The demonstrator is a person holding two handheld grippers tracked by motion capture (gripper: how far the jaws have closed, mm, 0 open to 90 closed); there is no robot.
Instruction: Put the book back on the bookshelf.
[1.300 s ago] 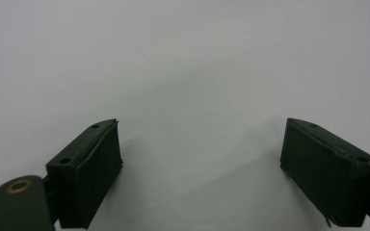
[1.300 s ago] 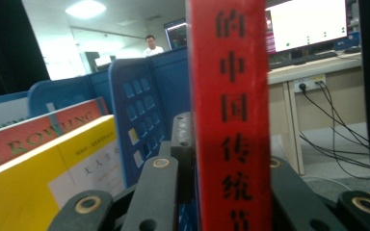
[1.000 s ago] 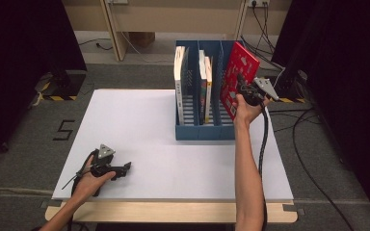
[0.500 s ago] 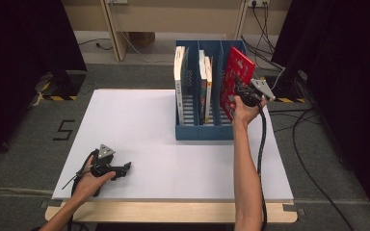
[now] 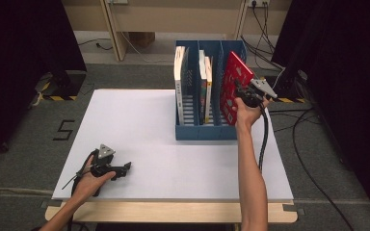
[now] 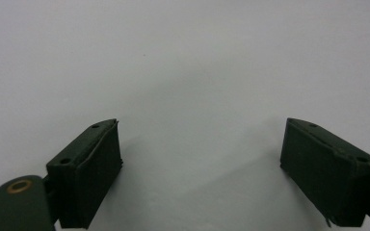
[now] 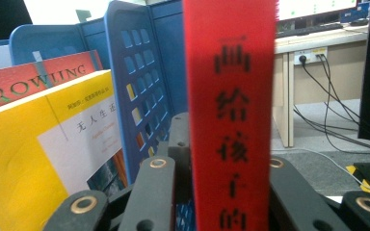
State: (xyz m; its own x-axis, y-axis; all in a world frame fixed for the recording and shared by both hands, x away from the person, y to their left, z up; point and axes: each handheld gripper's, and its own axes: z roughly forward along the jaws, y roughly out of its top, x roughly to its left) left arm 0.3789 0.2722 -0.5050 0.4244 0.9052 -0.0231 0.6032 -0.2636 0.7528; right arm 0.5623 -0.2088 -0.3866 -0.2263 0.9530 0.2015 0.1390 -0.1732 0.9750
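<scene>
Right gripper (image 5: 241, 94): I have it raised on an outstretched forearm, jaws clamped on the red book (image 5: 234, 86); glossy red cover, black characters down the spine, tilted in the rightmost slot of the blue file rack (image 5: 204, 131). Left gripper (image 5: 120, 169): resting on the white table (image 5: 173, 159), jaws apart, nothing between.

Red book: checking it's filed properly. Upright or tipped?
Tipped: the red book leans in the blue rack, its spine clamped by the right gripper.

fingers (image 6: 89, 178): dark green blocks | brass rivets | black cables | bare forearms
</scene>
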